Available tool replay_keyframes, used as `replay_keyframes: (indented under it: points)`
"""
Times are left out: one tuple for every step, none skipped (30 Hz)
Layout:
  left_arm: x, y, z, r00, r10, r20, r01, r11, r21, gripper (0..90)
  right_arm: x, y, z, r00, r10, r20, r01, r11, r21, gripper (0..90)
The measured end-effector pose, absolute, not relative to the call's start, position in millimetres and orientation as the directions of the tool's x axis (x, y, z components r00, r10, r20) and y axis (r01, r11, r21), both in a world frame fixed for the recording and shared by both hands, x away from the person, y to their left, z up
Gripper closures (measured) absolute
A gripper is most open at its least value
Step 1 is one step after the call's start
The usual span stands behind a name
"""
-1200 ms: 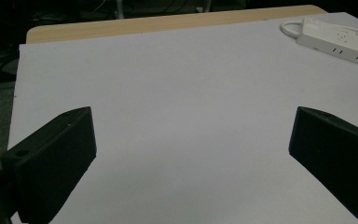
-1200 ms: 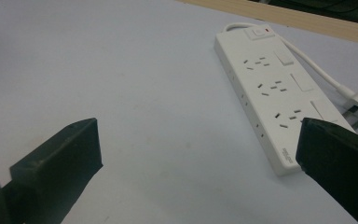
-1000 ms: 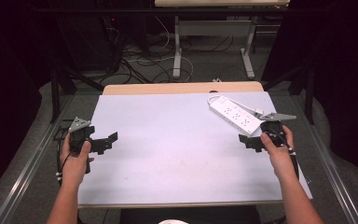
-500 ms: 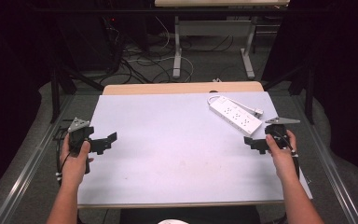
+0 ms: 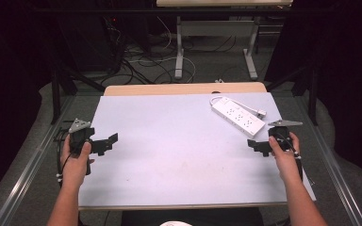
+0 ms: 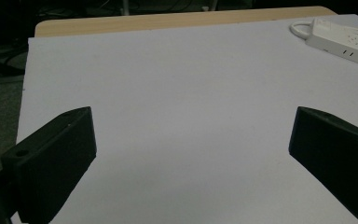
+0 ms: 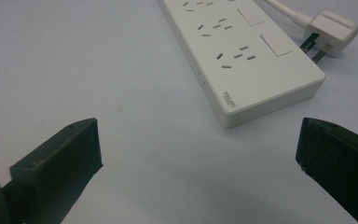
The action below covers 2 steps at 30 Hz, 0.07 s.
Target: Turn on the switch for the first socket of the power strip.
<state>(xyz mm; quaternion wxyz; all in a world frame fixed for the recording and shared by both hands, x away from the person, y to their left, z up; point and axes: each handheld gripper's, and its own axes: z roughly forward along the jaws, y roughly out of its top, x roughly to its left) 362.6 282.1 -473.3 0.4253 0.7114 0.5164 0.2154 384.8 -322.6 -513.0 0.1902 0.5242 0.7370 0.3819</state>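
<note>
A white power strip [image 5: 238, 117] lies flat at the far right of the white tabletop [image 5: 179, 155], its cord looped behind it and its plug [image 5: 260, 113] resting beside it. My right gripper [image 5: 258, 146] hovers just short of the strip's near end, open and empty. In the right gripper view the power strip [image 7: 242, 51] and the plug [image 7: 331, 30] lie ahead of my right gripper [image 7: 198, 144]. My left gripper [image 5: 107, 142] is held at the table's left edge, open and empty, pointing across the table. The left gripper view has the power strip [image 6: 349, 42] far off at the upper right.
A strip of bare wood [image 5: 184, 88] runs along the table's far edge. Beyond it are the legs of another table [image 5: 179, 52] and loose cables [image 5: 136, 59] on the floor. Metal rails [image 5: 28, 165] flank the table on both sides.
My right gripper has drifted slightly toward the near edge of the table. The left gripper and the power strip have stayed put.
</note>
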Motion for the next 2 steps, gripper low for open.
replay_keyframes:
  points:
    - [362.9, 281.9, -473.9, 0.373, 0.918, -0.135, 0.552, -0.103, 0.827, 0.5, 384.9, -322.7, -512.5, -0.381, 0.917, 0.119, 0.625, 0.160, 0.764, 0.0]
    - [363.0, 281.6, -474.8, 0.371, 0.919, -0.136, 0.553, -0.101, 0.827, 0.5, 384.7, -322.3, -512.0, -0.379, 0.917, 0.124, 0.625, 0.155, 0.765, 0.0]
